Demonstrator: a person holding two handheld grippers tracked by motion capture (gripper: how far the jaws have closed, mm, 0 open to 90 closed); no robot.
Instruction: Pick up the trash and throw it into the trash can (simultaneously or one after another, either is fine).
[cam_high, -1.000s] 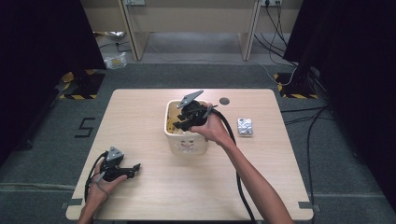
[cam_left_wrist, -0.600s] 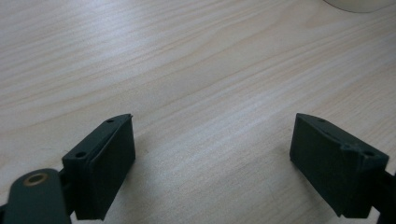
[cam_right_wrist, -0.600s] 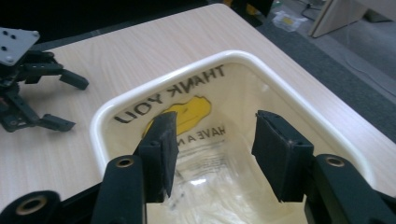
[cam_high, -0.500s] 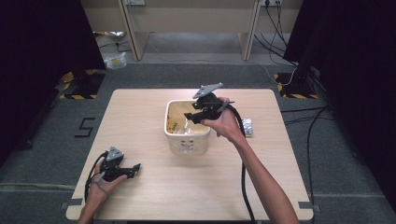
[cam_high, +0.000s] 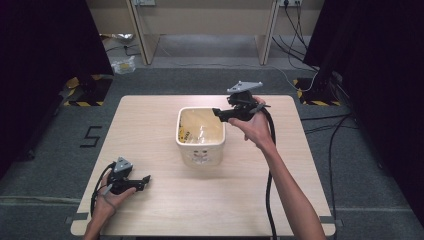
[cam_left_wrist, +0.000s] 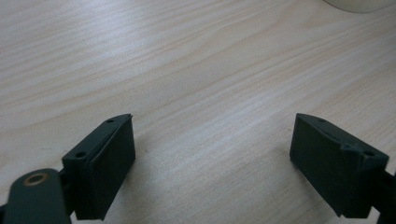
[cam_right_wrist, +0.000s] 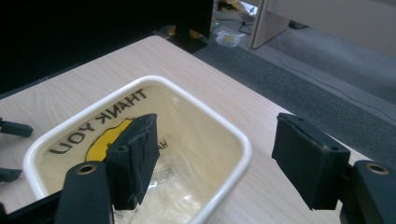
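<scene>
High view | rounded-square cream tub (cam_high: 201, 150) | wood-grain table (cam_high: 150, 115) | both tongs (cam_high: 145, 178) (cam_high: 218, 113) agape, empty

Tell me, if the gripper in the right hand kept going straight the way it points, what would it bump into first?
Probably the cream bin. The right gripper points down across its near rim, open jaws straddling it, so that rim or the clear plastic bag inside comes first. Depth is hard to judge.
</scene>
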